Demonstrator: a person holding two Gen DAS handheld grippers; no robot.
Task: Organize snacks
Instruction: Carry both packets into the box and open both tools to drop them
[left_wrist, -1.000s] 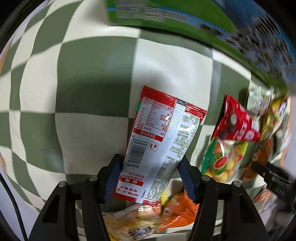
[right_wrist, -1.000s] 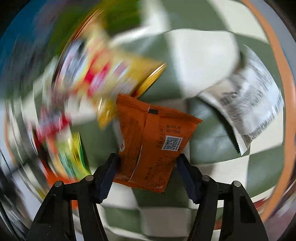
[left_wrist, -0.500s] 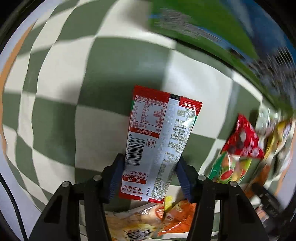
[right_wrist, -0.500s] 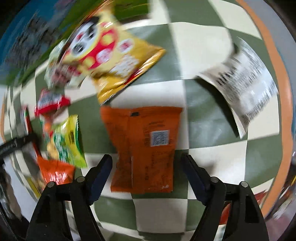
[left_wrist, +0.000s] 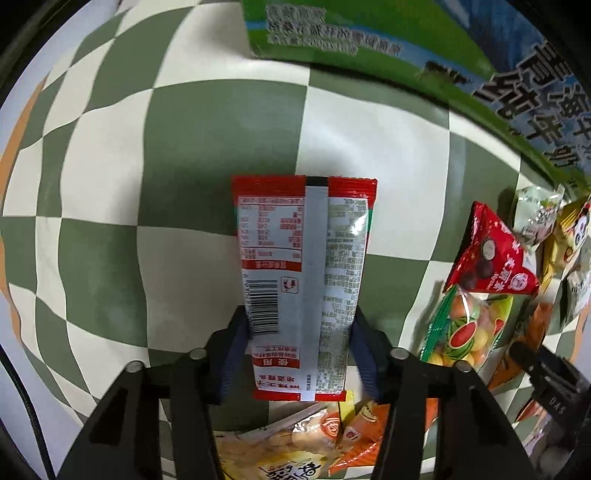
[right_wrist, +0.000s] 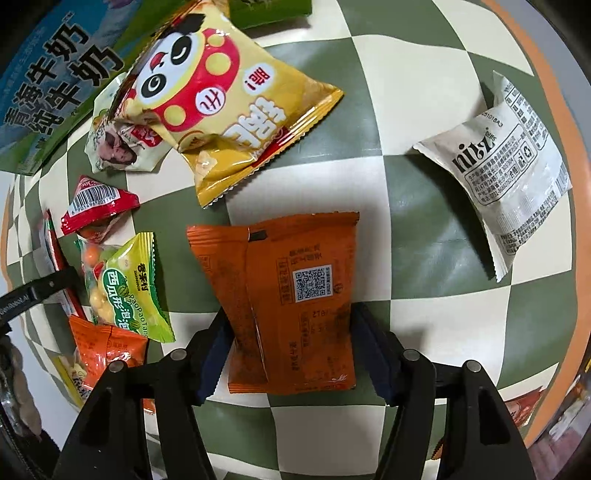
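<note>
A red and white snack packet (left_wrist: 303, 258) lies back side up on the green and cream checked cloth (left_wrist: 221, 129), lengthwise between my left gripper's fingers. My left gripper (left_wrist: 299, 317) points straight down and its jaws are closing, with the blue pads against the packet's two long edges. An orange snack packet (right_wrist: 291, 288) with a QR code lies flat on the cloth in the right wrist view. My right gripper (right_wrist: 290, 314) stands over its lower half, pads touching both sides.
A blue and green milk carton box (left_wrist: 369, 33) borders the far side. Between the grippers lie a red triangular packet (left_wrist: 487, 254), a green watermelon candy bag (right_wrist: 125, 288) and a yellow panda bag (right_wrist: 229, 107). A white packet (right_wrist: 509, 162) lies right, near the cloth's orange edge (right_wrist: 546, 110).
The left jaws have narrowed onto the red and white packet, which turned straight between the fingers. The right jaws have narrowed onto the orange packet, and the right view's blur has settled.
</note>
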